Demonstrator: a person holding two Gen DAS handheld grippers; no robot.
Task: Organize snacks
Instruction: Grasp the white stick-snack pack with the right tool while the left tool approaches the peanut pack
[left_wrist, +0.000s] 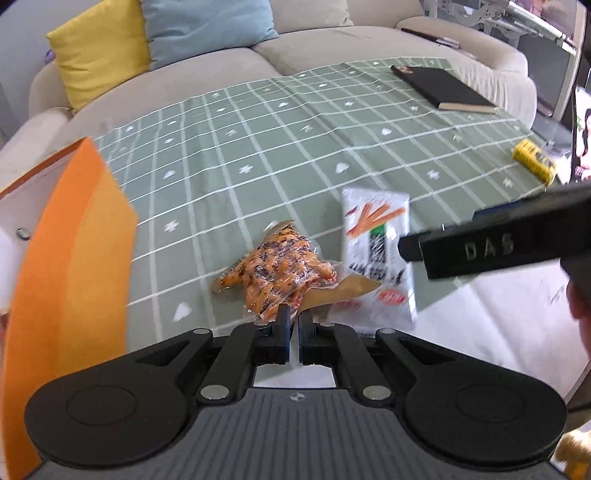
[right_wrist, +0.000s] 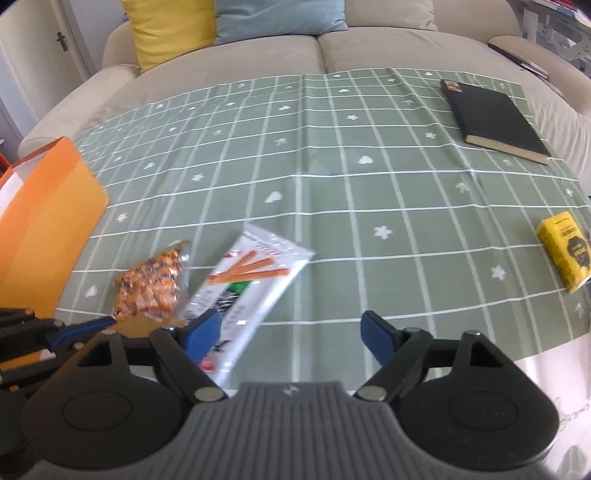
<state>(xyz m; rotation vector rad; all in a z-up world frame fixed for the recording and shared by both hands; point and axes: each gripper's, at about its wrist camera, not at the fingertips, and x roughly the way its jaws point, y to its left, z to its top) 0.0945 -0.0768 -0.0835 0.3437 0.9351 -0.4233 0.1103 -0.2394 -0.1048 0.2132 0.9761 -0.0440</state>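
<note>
My left gripper (left_wrist: 293, 325) is shut on the near edge of a clear packet of orange snacks (left_wrist: 280, 273), which reaches out over the green checked tablecloth (left_wrist: 258, 147). Just right of it lies a white packet of stick snacks (left_wrist: 376, 254), near the table's front edge. In the right wrist view my right gripper (right_wrist: 290, 325) stands open. Its left finger (right_wrist: 203, 328) is above the near end of the white packet (right_wrist: 251, 288), and nothing is between the pads. The orange packet (right_wrist: 147, 288) and my left gripper (right_wrist: 110, 321) show at the lower left.
An open orange paper bag (left_wrist: 74, 277) stands at the table's left edge. A yellow packet (right_wrist: 567, 254) lies at the right, and a black book (right_wrist: 495, 118) at the far right. Behind the table is a beige sofa (right_wrist: 369, 48) with yellow and blue cushions.
</note>
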